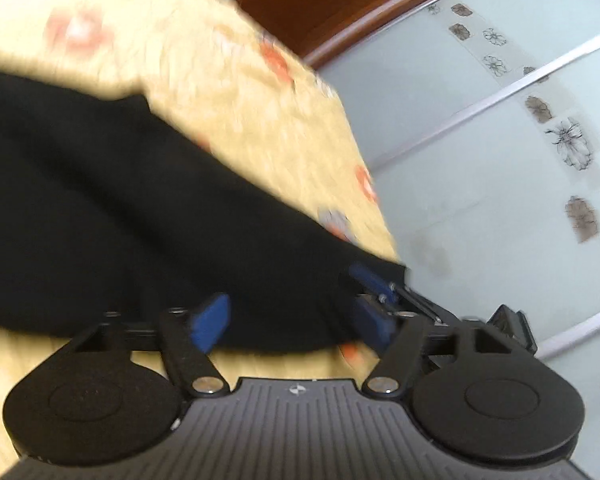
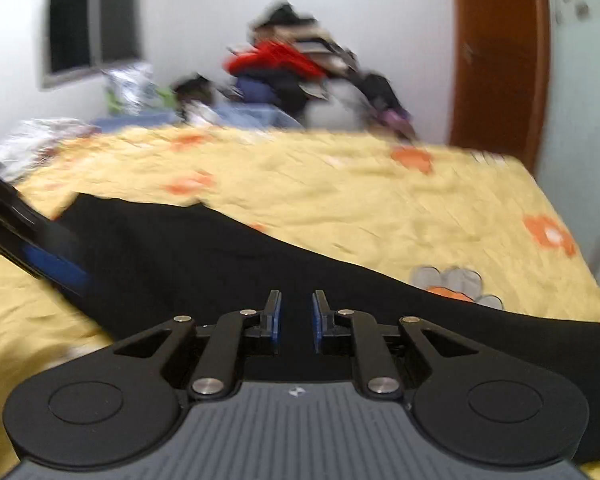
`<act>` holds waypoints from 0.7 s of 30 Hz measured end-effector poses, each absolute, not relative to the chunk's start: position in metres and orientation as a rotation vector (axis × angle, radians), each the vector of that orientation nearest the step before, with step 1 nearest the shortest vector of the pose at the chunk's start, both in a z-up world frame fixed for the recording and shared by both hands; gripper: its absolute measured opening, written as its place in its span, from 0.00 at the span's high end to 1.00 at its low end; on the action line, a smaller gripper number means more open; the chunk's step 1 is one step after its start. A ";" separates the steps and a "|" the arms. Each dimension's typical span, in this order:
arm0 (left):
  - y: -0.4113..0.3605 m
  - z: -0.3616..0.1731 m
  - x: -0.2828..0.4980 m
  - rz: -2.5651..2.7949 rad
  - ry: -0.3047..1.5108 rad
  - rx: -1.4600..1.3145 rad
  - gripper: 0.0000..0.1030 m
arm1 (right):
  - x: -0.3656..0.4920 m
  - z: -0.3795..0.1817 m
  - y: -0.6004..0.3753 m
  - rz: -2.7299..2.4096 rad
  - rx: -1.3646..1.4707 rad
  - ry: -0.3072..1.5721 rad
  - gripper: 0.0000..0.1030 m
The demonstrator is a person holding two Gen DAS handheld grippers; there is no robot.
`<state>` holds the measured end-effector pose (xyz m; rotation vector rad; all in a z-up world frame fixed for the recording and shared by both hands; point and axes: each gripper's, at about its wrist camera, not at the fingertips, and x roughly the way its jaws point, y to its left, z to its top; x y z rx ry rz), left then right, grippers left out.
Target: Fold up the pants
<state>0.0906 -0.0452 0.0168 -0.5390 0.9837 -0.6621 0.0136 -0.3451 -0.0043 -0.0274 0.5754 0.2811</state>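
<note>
A bed (image 2: 340, 184) in a yellow floral cover fills most of the room, with a white wall, a dark window (image 2: 88, 28) and a wooden door (image 2: 500, 52) behind it. A blurred clothes pile (image 2: 300, 68) sits past its far edge. The black pants (image 2: 220, 264) lie across its near edge. The left gripper (image 1: 292, 320) stands wide open around the cloth. The right gripper (image 2: 296, 320) is narrowly parted over the pants; whether it grips them, I cannot tell.

My left wrist view: tilted, close over pants (image 1: 120, 200). Right: low, facing across bed (image 2: 340, 192). Both share pants.
</note>
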 end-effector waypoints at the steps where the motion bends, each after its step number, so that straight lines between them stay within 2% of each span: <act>1: -0.052 0.015 0.102 -0.637 0.982 -0.467 0.26 | 0.033 -0.013 -0.342 0.262 -0.051 0.622 0.85; 4: -0.081 0.000 0.133 -0.635 1.043 -0.268 0.28 | 0.071 -0.034 -0.329 0.259 -0.131 0.739 0.86; 8: -0.105 -0.021 0.163 -0.639 1.086 -0.131 0.28 | 0.098 -0.039 -0.326 0.270 -0.135 0.740 0.86; 12: -0.122 -0.026 0.188 -0.587 1.017 -0.048 0.29 | 0.133 -0.041 -0.328 0.279 -0.097 0.736 0.86; 14: -0.123 -0.027 0.204 -0.550 0.972 -0.057 0.29 | 0.146 -0.040 -0.327 0.251 -0.104 0.737 0.78; 18: -0.110 -0.008 0.194 -0.508 0.911 -0.029 0.30 | 0.128 -0.025 -0.324 0.260 -0.083 0.682 0.78; 21: -0.102 -0.002 0.178 -0.534 0.889 0.005 0.23 | 0.106 -0.023 -0.316 0.414 -0.055 0.711 0.78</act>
